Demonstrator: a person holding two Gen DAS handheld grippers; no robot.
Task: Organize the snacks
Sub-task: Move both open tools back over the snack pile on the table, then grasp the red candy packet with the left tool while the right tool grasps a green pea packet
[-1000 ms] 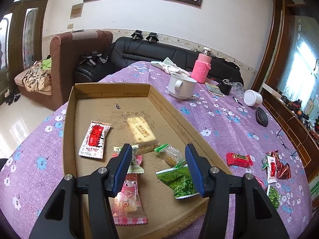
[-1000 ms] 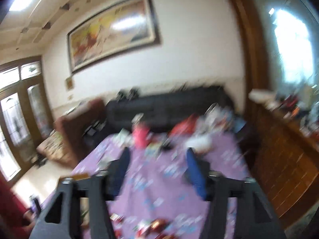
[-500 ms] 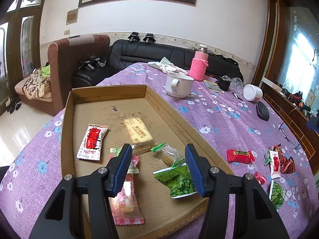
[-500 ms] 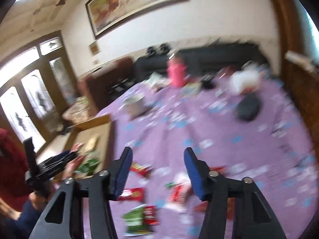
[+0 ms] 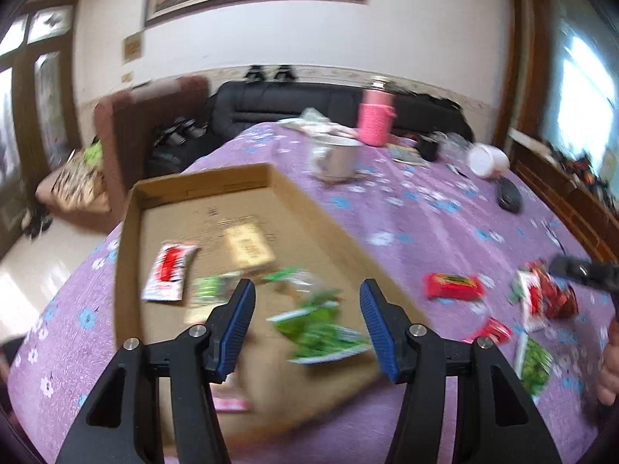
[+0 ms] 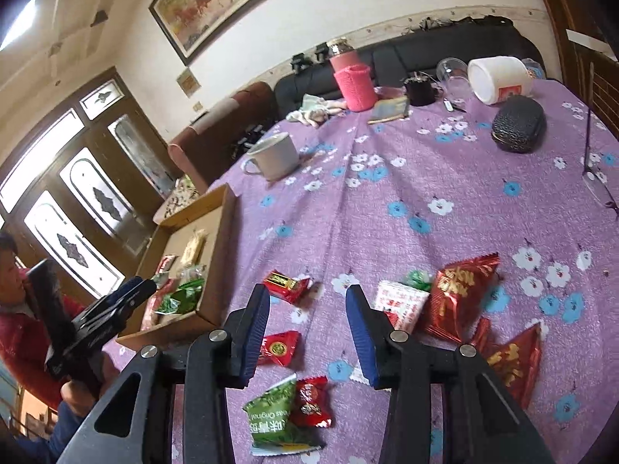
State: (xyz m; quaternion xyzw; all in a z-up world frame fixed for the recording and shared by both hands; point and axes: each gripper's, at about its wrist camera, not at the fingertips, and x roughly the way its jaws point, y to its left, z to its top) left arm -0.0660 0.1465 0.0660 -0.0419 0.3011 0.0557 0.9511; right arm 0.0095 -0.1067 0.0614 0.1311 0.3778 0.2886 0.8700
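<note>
Snacks split between a purple flowered tablecloth (image 6: 445, 193) and a cardboard tray (image 6: 228, 224).
Left gripper (image 5: 307, 319) empty, jaws opening above the tray; right gripper (image 6: 307, 328) empty, jaws closing over loose packets; green packet (image 6: 276, 417) reads "Original", upside down.

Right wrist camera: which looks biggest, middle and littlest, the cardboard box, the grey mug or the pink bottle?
As they look in that view:
1. cardboard box, biggest
2. pink bottle and grey mug look about alike, so I won't rank them; the bottle stands farther from the camera, so it may really be larger.
</note>
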